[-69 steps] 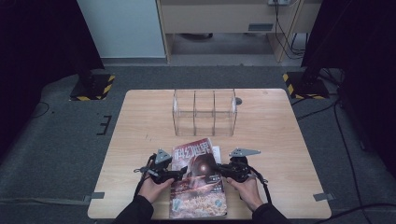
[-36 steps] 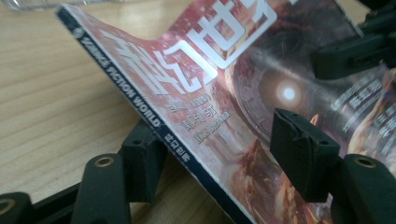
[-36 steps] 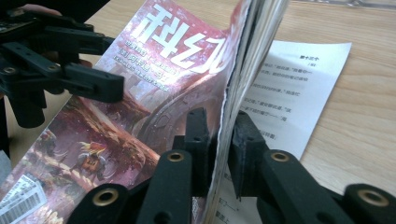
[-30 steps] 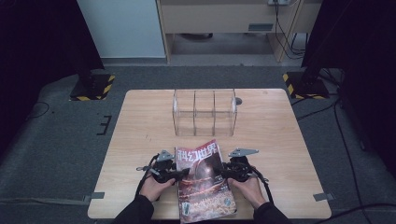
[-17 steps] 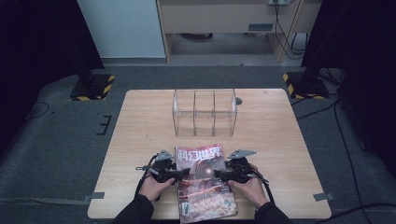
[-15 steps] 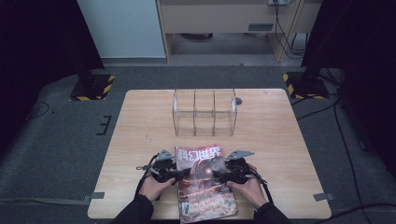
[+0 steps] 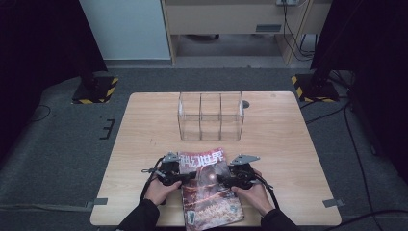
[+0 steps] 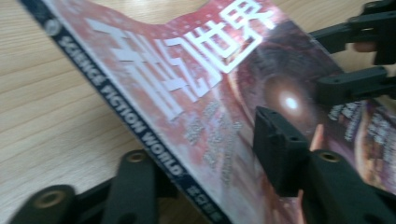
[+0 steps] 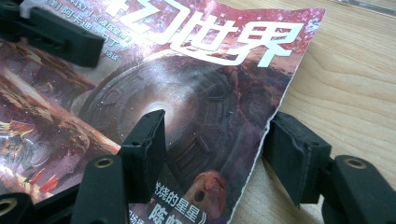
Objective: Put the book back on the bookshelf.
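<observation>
1. The left gripper (image 8: 205, 154) straddles the spine edge of the magazine (image 8: 196, 79). One jaw is outside and under the spine, the other over the cover. Its jaws have just been closing with that edge between them. I cannot tell whether the pads are pinching the paper yet.
2. The right gripper (image 9: 219, 140) is not gripping. One jaw sits over the cover and the other is just past the opposite edge, with a gap showing beside the paper. Its jaws have also just been closing, with that edge between them.
3. Between the two grippers the magazine lies cover up, on the near part of the table (image 9: 355, 84).
4. To do this step well, slide each lower jaw fully under its edge before clamping, so that all the pages are caught and not just the cover.
5. Close both sides evenly, because a lopsided grip would probably bend or twist the limp paper.
6. Lift level and slowly, with the hands at matching height.
7. Beyond the grippers stands a clear divided box (image 7: 210, 115), well apart, which is probably where the magazine is going.
</observation>
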A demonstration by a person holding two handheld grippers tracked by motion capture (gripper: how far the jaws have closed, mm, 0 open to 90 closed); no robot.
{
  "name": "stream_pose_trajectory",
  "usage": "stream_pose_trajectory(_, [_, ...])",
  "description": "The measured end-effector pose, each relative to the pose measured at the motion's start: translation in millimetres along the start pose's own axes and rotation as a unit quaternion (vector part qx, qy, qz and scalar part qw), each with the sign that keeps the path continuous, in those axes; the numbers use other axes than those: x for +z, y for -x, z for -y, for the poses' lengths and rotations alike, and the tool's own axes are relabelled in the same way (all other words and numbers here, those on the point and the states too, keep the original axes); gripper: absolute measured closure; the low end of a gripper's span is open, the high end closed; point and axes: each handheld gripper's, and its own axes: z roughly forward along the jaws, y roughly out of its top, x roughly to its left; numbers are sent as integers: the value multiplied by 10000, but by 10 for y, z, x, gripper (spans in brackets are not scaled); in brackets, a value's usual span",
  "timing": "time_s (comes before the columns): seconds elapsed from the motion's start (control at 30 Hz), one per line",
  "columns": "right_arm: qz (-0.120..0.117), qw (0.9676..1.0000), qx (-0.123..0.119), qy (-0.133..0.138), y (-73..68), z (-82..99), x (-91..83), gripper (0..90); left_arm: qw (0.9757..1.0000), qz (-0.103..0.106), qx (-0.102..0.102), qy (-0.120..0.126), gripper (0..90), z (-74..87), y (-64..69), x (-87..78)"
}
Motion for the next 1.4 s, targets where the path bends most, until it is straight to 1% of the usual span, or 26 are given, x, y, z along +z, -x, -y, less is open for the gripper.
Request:
stream_pose_trajectory(0.1, [13, 10000, 10, -19, 12, 5, 8, 375, 9999, 38, -76, 97, 625, -9, 5, -30])
stream_pose_trajectory(0.17, [-6, 10000, 8, -50, 9, 4, 4, 340, 9997, 100, -173, 146, 658, -17, 14, -48])
stream_pose_trajectory(0.27, [31, 10000, -16, -91, 16, 3, -11, 315, 9995, 134, -237, 167, 680, -25, 19, -67])
stream_pose_trajectory(0.3, [54, 10000, 28, -77, 22, 1, -20, 311, 9994, 143, -240, 184, 686, -30, 23, -75])
stream_pose_trajectory(0.33, [77, 10000, 26, -57, 41, -2, -35, 304, 9992, 166, -286, 210, 693, -35, 28, -82])
stream_pose_trajectory(0.37, [100, 9999, 41, -31, 63, -5, -55, 294, 9990, 184, -341, 219, 701, -45, 37, -92])
stream_pose_trajectory(0.43, [155, 9998, 128, 9, 112, -15, -104, 277, 9988, 219, -370, 218, 715, -68, 52, -117])
stream_pose_trajectory(0.47, [198, 9997, 104, 19, 143, -19, -135, 270, 9987, 226, -396, 233, 720, -84, 67, -128])
stream_pose_trajectory(0.57, [355, 9991, 204, 96, 248, -39, -236, 245, 9983, 278, -469, 219, 737, -119, 89, -164])
stream_pose_trajectory(0.6, [426, 9989, 186, 112, 286, -48, -269, 237, 9981, 293, -502, 223, 743, -134, 95, -179])
stream_pose_trajectory(0.63, [483, 9985, 218, 105, 317, -56, -304, 232, 9978, 308, -530, 236, 748, -151, 104, -196])
stream_pose_trajectory(0.8, [703, 9971, 256, 149, 479, -49, -441, 199, 9971, 359, -566, 358, 774, -233, 115, -281])
stream_pose_trajectory(0.93, [891, 9956, 299, 58, 596, 13, -468, 145, 9967, 391, -562, 431, 791, -296, 111, -346])
stream_pose_trajectory(1.0, [986, 9946, 324, -75, 648, 49, -468, 125, 9964, 413, -562, 477, 799, -330, 106, -384])
stream_pose_trajectory(1.07, [1070, 9934, 349, -197, 690, 78, -469, 117, 9955, 464, -620, 541, 810, -370, 95, -427])
stream_pose_trajectory(1.17, [1124, 9921, 382, -418, 755, 111, -502, 104, 9941, 519, -684, 664, 828, -431, 82, -498])
stream_pose_trajectory(1.3, [1231, 9907, 291, -501, 834, 161, -584, 93, 9929, 547, -716, 783, 835, -495, 80, -599])
stream_pose_trajectory(1.33, [1235, 9905, 301, -517, 854, 175, -612, 92, 9924, 558, -733, 817, 835, -510, 81, -624])
stream_pose_trajectory(1.4, [1328, 9895, 314, -482, 905, 210, -667, 89, 9916, 594, -738, 878, 835, -544, 84, -676])
